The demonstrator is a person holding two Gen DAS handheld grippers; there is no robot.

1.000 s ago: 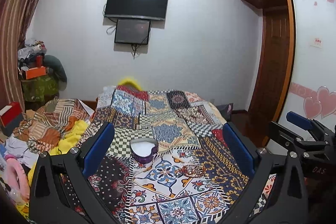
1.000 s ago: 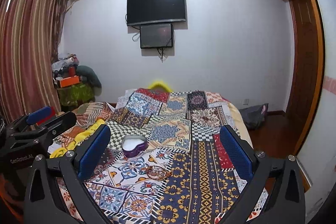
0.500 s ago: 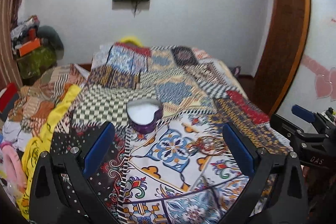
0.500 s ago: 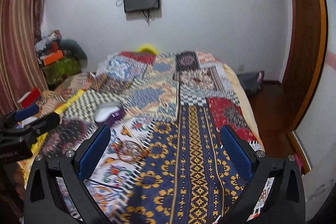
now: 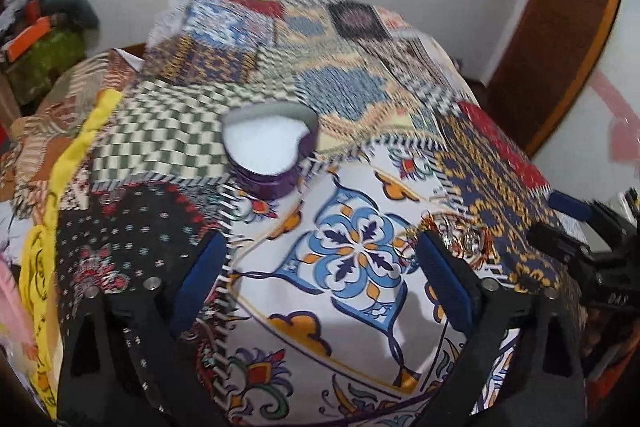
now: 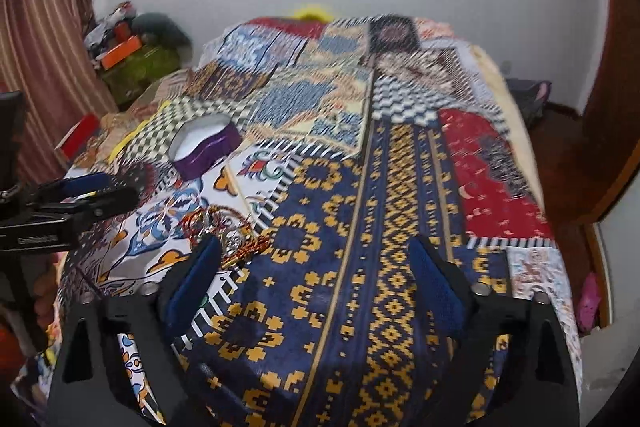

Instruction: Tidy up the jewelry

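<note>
Patchwork bedspread (image 5: 352, 259); heart-shaped purple box (image 5: 270, 151); tangled coppery bangles (image 6: 224, 227).

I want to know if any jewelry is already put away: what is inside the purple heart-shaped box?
The purple heart-shaped box shows only a plain white lining; no jewelry is visible in it. The jewelry pile lies on the bedspread. The near wall hides part of the floor in the right wrist view.

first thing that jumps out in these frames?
The loud patchwork bedspread fills both views. On it sits a purple heart-shaped box, open, white inside, and nearer the right gripper a tangle of coppery jewelry. Both grippers, left gripper included, are open and empty.
</note>
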